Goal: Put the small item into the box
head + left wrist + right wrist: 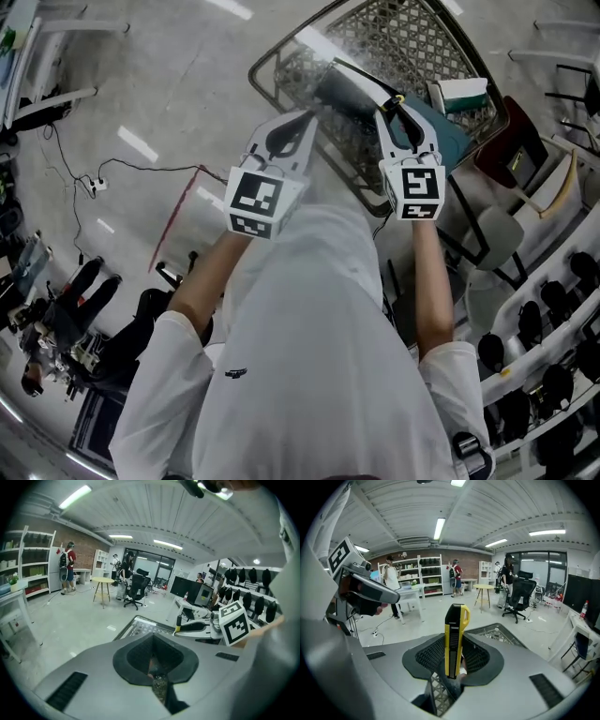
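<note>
My right gripper (452, 663) is shut on a yellow and black utility knife (454, 637), which stands upright between the pads. In the head view this gripper (397, 111) is held over a wire mesh basket (403, 42), with the knife's yellow end (398, 97) showing at its tip. My left gripper (314, 105) hangs beside it over the basket's near rim, jaws together and nothing in them. The left gripper view shows its dark pads (161, 670) meeting, the basket mesh (140, 628) beyond, and the right gripper (199, 626) with the knife at the right.
The basket holds a white and teal box (463, 94). Chairs (525, 155) and a white rack (553, 309) stand to the right, cables (103, 178) on the floor to the left. Several people, a stool (103, 588) and an office chair (137, 588) are farther off.
</note>
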